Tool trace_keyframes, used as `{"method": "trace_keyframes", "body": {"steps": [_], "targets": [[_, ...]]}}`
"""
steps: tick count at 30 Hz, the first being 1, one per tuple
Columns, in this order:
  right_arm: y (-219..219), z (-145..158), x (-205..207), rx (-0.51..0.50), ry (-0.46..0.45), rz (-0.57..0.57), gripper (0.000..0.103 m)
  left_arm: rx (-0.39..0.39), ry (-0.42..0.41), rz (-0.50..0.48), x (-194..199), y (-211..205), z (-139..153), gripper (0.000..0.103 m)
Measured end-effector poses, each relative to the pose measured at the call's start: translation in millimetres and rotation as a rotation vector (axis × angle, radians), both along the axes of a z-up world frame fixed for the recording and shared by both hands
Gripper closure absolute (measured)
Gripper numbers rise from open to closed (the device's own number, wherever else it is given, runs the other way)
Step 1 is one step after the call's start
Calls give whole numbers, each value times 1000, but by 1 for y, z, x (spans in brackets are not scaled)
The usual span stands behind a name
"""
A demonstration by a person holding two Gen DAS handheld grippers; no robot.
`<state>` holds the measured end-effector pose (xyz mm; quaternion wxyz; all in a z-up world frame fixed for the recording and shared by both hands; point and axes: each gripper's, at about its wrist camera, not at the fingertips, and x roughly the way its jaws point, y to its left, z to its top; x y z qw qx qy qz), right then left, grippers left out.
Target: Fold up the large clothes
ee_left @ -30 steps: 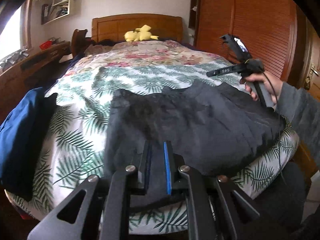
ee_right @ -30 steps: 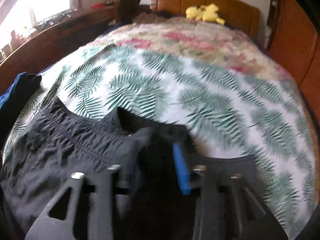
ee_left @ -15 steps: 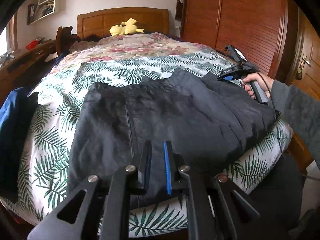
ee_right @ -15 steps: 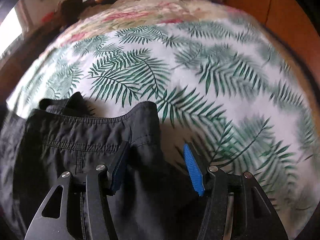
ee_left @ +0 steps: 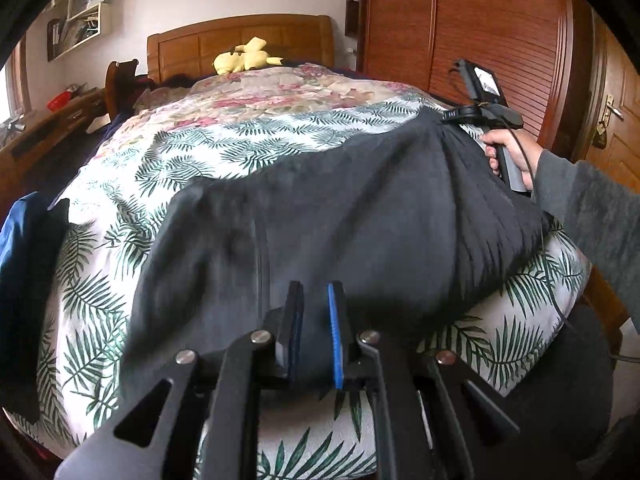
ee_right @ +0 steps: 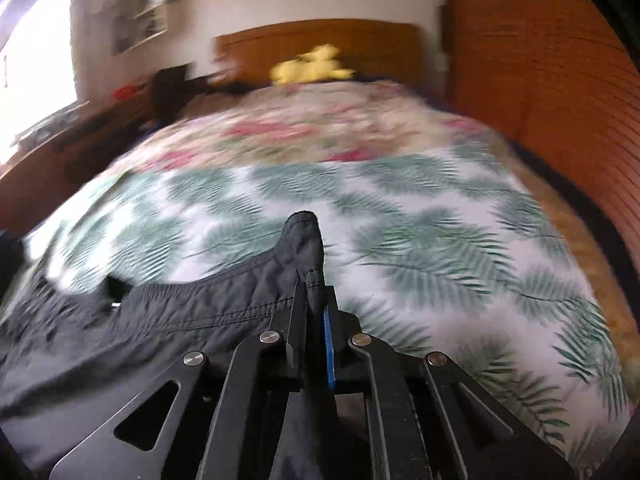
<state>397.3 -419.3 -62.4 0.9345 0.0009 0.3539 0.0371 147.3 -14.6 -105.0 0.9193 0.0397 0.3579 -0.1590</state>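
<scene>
A dark grey garment [ee_left: 360,208] lies spread over the near end of the palm-leaf quilt [ee_left: 240,140]. My left gripper [ee_left: 316,292] is shut on its near edge, with dark cloth between the blue pads. In the left wrist view a hand [ee_left: 508,152] holds my right gripper [ee_left: 450,117] at the garment's far right corner, where the cloth is drawn up into a taut peak. The right wrist view shows the right gripper [ee_right: 314,292] shut on that corner, and a nub of the garment [ee_right: 304,236] pokes out past the fingertips.
A blue cloth [ee_left: 24,260] lies at the bed's left edge. A yellow plush toy [ee_left: 244,58] rests by the wooden headboard [ee_left: 200,44]. A wooden wardrobe [ee_left: 480,32] stands close on the right, a desk [ee_left: 40,132] on the left. A grey sleeve [ee_left: 592,216] reaches in from the right.
My right gripper went from open around the garment's corner to shut on it and drew the cloth up and to the right. The left gripper kept its hold.
</scene>
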Motion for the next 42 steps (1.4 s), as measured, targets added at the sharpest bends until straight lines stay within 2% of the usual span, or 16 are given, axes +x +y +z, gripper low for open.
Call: {"method": "trace_keyframes", "body": {"steps": [1,3,6,7,10,11,12,15,17,21,28,34,42], "targets": [[-6,-7,5,-11,38,-65,100,-1,2,0,0,-1,0,94],[-17,-23,13,-9,107,-126,99,-3,4,1,3,-2,-1,94],[-21,-38,17,-13,180,-104,99,-15,12,-6,7,-6,0,94],[-21,-37,14,-21,178,-91,99,-15,10,-8,9,-7,0,93],[-23,-23,3,-35,165,-53,89,-22,1,-27,10,-13,4,91],[-21,-18,-1,-51,169,-39,83,-24,1,-31,12,-14,5,91],[-21,-10,-12,-78,162,-16,71,-26,1,-36,12,-16,5,90],[-18,3,-51,-87,150,70,54,-32,-5,-55,11,-23,8,89],[-18,4,-79,-87,160,109,50,-23,-8,-63,11,-30,8,88],[-24,0,-147,-86,164,148,48,-20,4,-92,10,-45,5,87],[-47,-12,-221,-24,190,97,39,2,26,-144,10,-71,-2,87],[-57,-23,-244,29,229,68,34,45,56,-149,12,-84,-16,86],[-64,-39,-246,172,265,51,33,46,90,-138,15,-85,-31,86]]}}
